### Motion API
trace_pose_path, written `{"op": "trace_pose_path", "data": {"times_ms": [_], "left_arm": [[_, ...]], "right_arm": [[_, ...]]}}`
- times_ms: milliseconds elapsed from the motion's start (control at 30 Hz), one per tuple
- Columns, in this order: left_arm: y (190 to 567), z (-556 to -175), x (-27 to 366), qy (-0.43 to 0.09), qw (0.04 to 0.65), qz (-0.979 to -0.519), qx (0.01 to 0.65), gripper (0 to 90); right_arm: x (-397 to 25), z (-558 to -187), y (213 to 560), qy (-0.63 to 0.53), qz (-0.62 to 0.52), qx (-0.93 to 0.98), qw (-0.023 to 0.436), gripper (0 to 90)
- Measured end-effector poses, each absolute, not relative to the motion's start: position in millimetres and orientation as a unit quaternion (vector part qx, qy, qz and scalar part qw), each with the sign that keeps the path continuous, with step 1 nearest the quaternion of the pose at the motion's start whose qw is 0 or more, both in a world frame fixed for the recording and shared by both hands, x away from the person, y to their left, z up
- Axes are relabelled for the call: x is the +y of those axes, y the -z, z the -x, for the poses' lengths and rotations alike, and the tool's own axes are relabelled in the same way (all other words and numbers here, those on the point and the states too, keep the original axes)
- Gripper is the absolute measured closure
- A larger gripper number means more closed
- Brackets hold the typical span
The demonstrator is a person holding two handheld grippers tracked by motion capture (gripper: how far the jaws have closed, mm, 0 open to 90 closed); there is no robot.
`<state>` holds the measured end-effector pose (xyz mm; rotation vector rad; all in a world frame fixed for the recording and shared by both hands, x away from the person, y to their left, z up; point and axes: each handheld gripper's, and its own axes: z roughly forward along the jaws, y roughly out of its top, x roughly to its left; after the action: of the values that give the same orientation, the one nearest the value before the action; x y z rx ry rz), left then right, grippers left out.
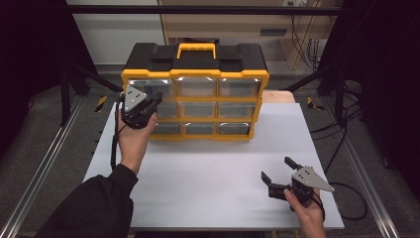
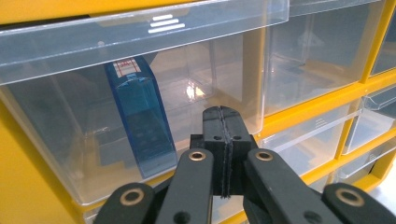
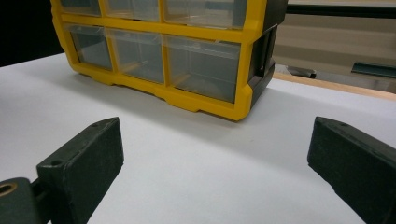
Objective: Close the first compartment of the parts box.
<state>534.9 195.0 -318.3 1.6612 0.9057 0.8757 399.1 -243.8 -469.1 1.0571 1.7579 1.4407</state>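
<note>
A yellow and black drawer cabinet (image 1: 195,64) stands at the back of the white table (image 1: 213,183), with three rows of clear drawers. My left gripper (image 1: 156,100) is up against the left column, at the middle row. In the left gripper view its jaws are pressed together, shut (image 2: 222,116), right in front of a clear drawer (image 2: 74,140). A blue translucent box (image 2: 140,121) stands inside that drawer. My right gripper (image 1: 277,168) rests low near the table's front right, open, with bare table between its fingers (image 3: 215,154). The cabinet (image 3: 187,60) lies well ahead of it.
The cabinet has a yellow carry handle (image 1: 196,48) on its black top. Metal rails (image 1: 44,163) run along both sides of the table on the floor. Cables (image 1: 346,148) lie to the right. A wooden board edge (image 1: 277,95) shows behind the cabinet's right side.
</note>
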Motion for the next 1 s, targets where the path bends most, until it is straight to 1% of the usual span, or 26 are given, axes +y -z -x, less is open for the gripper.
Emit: {"op": "trace_pose_path", "data": {"times_ms": [1000], "left_arm": [[319.0,-537.0,193.7,-0.363,0.505,-0.687,0.376,89.7]], "right_arm": [[-243.8,-398.0,468.7,-0.546,-0.403,0.666,0.310,3.8]]}}
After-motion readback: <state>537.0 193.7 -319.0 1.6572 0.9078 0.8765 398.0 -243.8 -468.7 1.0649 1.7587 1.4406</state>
